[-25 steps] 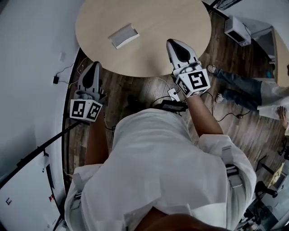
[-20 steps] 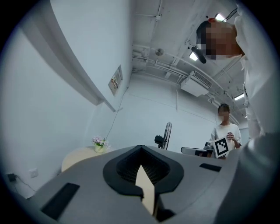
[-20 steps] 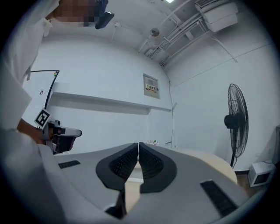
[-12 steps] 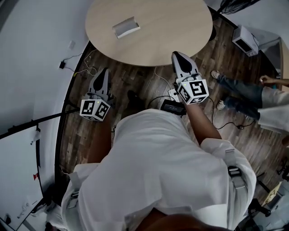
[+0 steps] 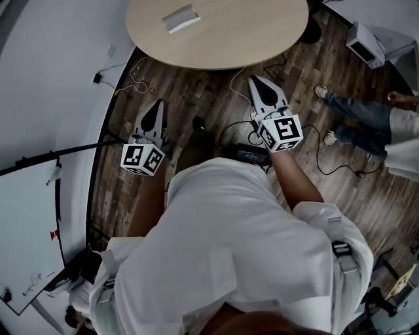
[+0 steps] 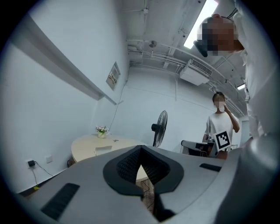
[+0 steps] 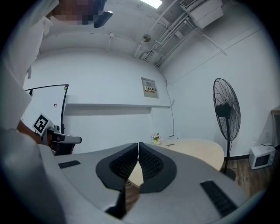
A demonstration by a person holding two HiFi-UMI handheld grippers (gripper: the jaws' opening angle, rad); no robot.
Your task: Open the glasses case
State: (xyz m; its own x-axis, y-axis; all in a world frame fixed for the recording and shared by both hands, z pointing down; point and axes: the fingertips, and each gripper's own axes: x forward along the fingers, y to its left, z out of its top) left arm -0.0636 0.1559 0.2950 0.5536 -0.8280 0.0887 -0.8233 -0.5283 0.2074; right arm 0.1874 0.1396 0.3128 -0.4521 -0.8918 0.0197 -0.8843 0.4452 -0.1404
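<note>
The glasses case (image 5: 180, 17), a pale grey box, lies shut on the round wooden table (image 5: 262, 39) at the top of the head view. It also shows small and far off in the left gripper view (image 6: 103, 149). Both grippers hang over the wooden floor, well short of the table. My left gripper (image 5: 156, 108) is shut with nothing in it, its jaws meeting at the tips (image 6: 140, 154). My right gripper (image 5: 256, 82) is likewise shut and empty (image 7: 138, 144), with the table edge beyond it.
Cables and a black power brick (image 5: 249, 156) lie on the floor between me and the table. A standing fan (image 7: 226, 109) is by the table and a small flower pot (image 6: 102, 130) on it. Another person's legs (image 5: 353, 111) are at right, a whiteboard (image 5: 26, 235) at left.
The table and case have slid up and away in the head view. Both grippers, once at the table's edge, now hang over the floor. Both stayed shut.
</note>
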